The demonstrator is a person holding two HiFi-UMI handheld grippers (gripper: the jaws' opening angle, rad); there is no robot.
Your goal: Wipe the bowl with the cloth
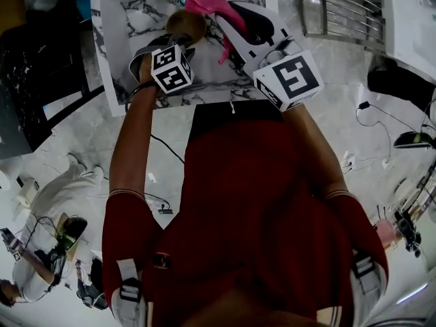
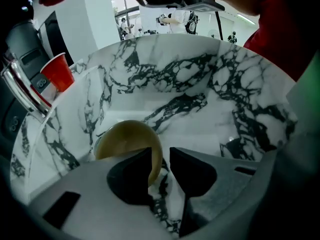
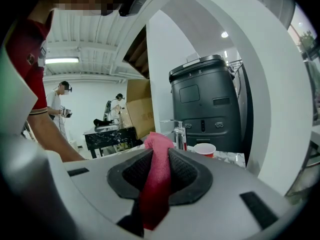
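Left gripper point(image 2: 160, 158) clamped on rim of tan bowl point(image 2: 127, 141); bowl tilted over marbled sink basin point(image 2: 200, 84). Right gripper point(image 3: 159, 156) pinching pink cloth point(image 3: 156, 184), loose end hanging. Head view: cloth just beside bowl, contact unclear.

Step, likely: bring cloth into bowl mouth. Hold rim firm, sweep loose end round inner wall, rotate bowl rather than overreach.

Room: basin walls close around. Faucet point(image 2: 22, 91) and red cup point(image 2: 57, 71) at left edge; steer clear of both.

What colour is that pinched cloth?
The cloth is pinkish red, clearest in the right gripper view.
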